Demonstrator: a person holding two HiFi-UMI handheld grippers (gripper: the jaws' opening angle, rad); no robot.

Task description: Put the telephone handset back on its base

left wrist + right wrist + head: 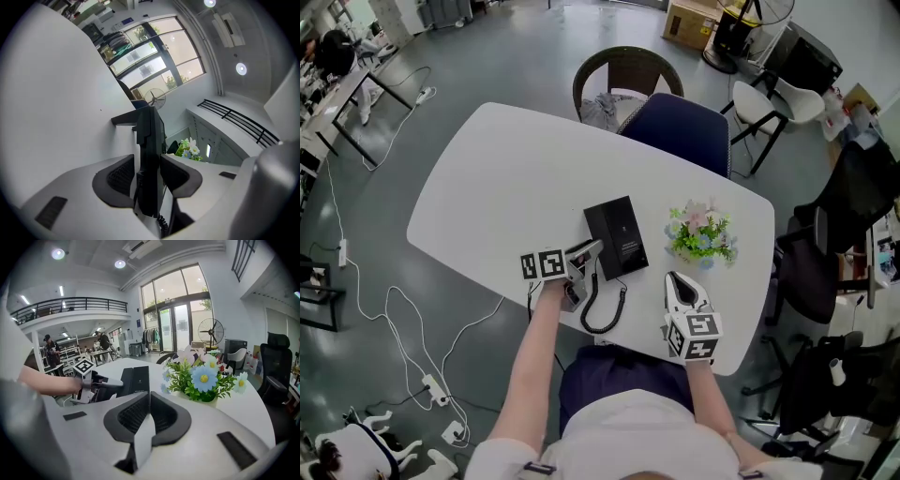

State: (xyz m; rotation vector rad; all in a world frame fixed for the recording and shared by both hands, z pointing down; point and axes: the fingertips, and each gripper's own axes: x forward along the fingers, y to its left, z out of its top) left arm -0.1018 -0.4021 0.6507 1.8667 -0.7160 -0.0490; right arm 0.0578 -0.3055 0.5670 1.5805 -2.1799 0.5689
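1. The left gripper (pixel 148 159) is released, its pads not pressing the handset (pixel 151 140) that stands between them.
2. The handset lies along the left side of the base (pixel 619 234), apparently set in its cradle; whether it is fully seated is unclear.
3. The right gripper (pixel 149 397), clenched on nothing, sits near right beside the flowers (pixel 701 234), out of the way.

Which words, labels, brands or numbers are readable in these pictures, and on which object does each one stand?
No text can be read.
Telephone base: faint small print on its top, too small to read.
Square markers: black-and-white patterns only, no letters.
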